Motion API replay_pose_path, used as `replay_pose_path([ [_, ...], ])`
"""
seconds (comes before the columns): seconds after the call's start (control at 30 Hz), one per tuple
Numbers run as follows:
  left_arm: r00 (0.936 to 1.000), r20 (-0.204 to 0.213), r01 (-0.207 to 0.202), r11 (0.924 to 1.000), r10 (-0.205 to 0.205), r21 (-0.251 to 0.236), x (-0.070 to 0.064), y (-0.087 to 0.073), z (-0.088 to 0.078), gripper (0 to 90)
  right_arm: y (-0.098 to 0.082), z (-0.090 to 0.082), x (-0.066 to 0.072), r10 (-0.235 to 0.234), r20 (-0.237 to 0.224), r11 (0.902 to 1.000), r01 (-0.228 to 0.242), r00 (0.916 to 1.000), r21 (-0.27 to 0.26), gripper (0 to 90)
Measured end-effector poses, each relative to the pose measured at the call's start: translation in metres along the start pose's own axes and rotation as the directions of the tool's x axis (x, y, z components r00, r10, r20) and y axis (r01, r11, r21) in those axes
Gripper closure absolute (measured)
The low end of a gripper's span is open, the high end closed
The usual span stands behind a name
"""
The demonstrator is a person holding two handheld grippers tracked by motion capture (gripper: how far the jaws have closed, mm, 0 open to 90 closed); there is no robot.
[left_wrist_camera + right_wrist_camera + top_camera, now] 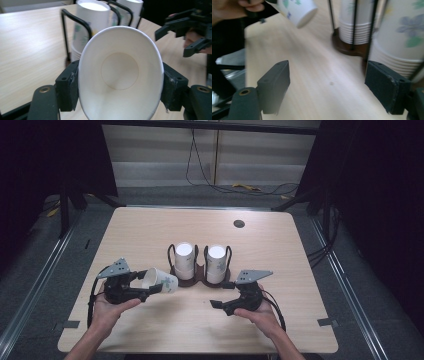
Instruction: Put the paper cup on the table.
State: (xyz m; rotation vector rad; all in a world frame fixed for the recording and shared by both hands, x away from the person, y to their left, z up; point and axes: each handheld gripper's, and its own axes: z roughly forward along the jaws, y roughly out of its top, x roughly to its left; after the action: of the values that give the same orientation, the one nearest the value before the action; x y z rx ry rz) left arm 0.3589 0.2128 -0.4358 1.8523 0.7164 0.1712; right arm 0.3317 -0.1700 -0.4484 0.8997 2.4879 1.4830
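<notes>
In the high view, the left gripper (150, 287) clamps a paper cup (161, 280) lying on its side at about eight o'clock from the cup holder (200, 276); the right gripper (219, 302) sits at five o'clock, jaws apart.

The left gripper view shows the cup's rim (121, 72) squeezed oval between both pads.

The right gripper view shows wide, empty jaws above the table (312, 75).
</notes>
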Motion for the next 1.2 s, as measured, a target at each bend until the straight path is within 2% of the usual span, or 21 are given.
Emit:
replay_pose_path([
  [0.07,1.0000,-0.008,0.001,1.0000,-0.001,0.003,0.002,0.002,-0.002,29.7,0.000,-0.002,0.000,0.000,0.018,1.0000,0.001,0.9998,-0.008,20.4],
  [0.2,0.9989,-0.046,0.004,0.9998,-0.003,0.018,0.007,0.005,-0.008,29.8,-0.002,-0.012,0.000,0.007,0.115,0.9999,-0.006,0.9934,-0.016,20.1],
  [0.3,0.9979,-0.064,0.012,0.9999,-0.012,0.010,0.010,0.006,-0.010,29.8,-0.005,-0.017,0.000,0.010,0.137,0.9997,-0.007,0.9906,-0.022,19.7],
  [0.37,0.9961,-0.087,0.020,0.9996,-0.018,0.018,0.014,0.007,-0.011,29.9,-0.008,-0.023,0.000,0.019,0.177,0.9996,-0.014,0.9841,-0.025,17.4],
  [0.4,0.9944,-0.106,0.008,0.9997,-0.006,0.024,0.016,0.008,-0.013,29.9,-0.010,-0.028,0.000,0.022,0.207,0.9995,-0.016,0.9781,-0.027,17.5],
  [0.43,0.9944,-0.106,0.008,0.9997,-0.006,0.024,0.016,0.008,-0.013,29.9,-0.010,-0.028,0.000,0.022,0.207,0.9995,-0.016,0.9781,-0.027,17.5],
  [0.47,0.9934,-0.114,0.013,0.9996,-0.010,0.026,0.018,0.009,-0.013,29.9,-0.011,-0.032,0.000,0.029,0.259,0.9993,-0.021,0.9654,-0.032,19.3],
  [0.5,0.9934,-0.114,0.013,0.9996,-0.010,0.026,0.018,0.009,-0.013,29.9,-0.011,-0.032,0.000,0.029,0.259,0.9993,-0.021,0.9654,-0.032,19.3],
  [0.53,0.9915,-0.129,0.023,0.9989,-0.018,0.040,0.022,0.010,-0.013,29.9,-0.013,-0.037,0.000,0.038,0.315,0.9985,-0.023,0.9483,-0.051,18.0],
  [0.57,0.9915,-0.129,0.023,0.9989,-0.018,0.040,0.022,0.010,-0.013,29.9,-0.013,-0.037,0.000,0.038,0.315,0.9985,-0.023,0.9483,-0.051,18.0],
  [0.6,0.9888,-0.147,0.036,0.9979,-0.028,0.053,0.026,0.011,-0.012,29.9,-0.014,-0.040,-0.001,0.059,0.348,0.9975,-0.042,0.9357,-0.057,15.5],
  [0.63,0.9888,-0.147,0.036,0.9979,-0.028,0.053,0.026,0.011,-0.012,30.0,-0.014,-0.040,-0.001,0.059,0.348,0.9975,-0.042,0.9357,-0.057,15.5],
  [0.67,0.9869,-0.158,0.043,0.9972,-0.032,0.061,0.029,0.011,-0.011,30.0,-0.014,-0.040,-0.001,0.060,0.361,0.9978,-0.046,0.9305,-0.049,15.3],
  [0.7,0.9864,-0.159,0.051,0.9970,-0.041,0.058,0.031,0.011,-0.010,30.0,-0.016,-0.041,-0.001,0.060,0.397,0.9981,-0.052,0.9159,-0.033,15.3],
  [0.73,0.9850,-0.164,0.062,0.9966,-0.052,0.055,0.035,0.011,-0.009,30.0,-0.019,-0.042,-0.002,0.057,0.421,0.9984,-0.054,0.9052,-0.018,15.2],
  [0.77,0.9850,-0.164,0.062,0.9966,-0.052,0.055,0.035,0.011,-0.009,30.0,-0.021,-0.043,-0.002,0.062,0.435,0.9980,-0.061,0.8984,-0.016,15.3],
  [0.8,0.9836,-0.171,0.068,0.9959,-0.057,0.060,0.038,0.011,-0.008,30.0,-0.021,-0.043,-0.002,0.062,0.435,0.9980,-0.061,0.8984,-0.016,15.3],
  [0.83,0.9815,-0.182,0.072,0.9952,-0.059,0.067,0.041,0.011,-0.008,30.0,-0.024,-0.045,-0.003,0.071,0.458,0.9975,-0.066,0.8863,-0.027,15.2],
  [0.9,0.9759,-0.205,0.090,0.9930,-0.073,0.077,0.049,0.010,-0.007,30.0,-0.028,-0.048,-0.006,0.096,0.473,0.9954,-0.084,0.8757,-0.047,15.1],
  [1.07,0.9673,-0.247,0.093,0.9869,-0.058,0.132,0.062,0.009,-0.003,30.0,-0.030,-0.048,-0.009,0.122,0.475,0.9925,-0.107,0.8714,-0.059,15.1],
  [1.2,0.9625,-0.260,0.118,0.9834,-0.079,0.138,0.069,0.012,0.001,29.8,-0.031,-0.043,-0.008,0.112,0.468,0.9937,-0.101,0.8765,-0.048,15.1],
])
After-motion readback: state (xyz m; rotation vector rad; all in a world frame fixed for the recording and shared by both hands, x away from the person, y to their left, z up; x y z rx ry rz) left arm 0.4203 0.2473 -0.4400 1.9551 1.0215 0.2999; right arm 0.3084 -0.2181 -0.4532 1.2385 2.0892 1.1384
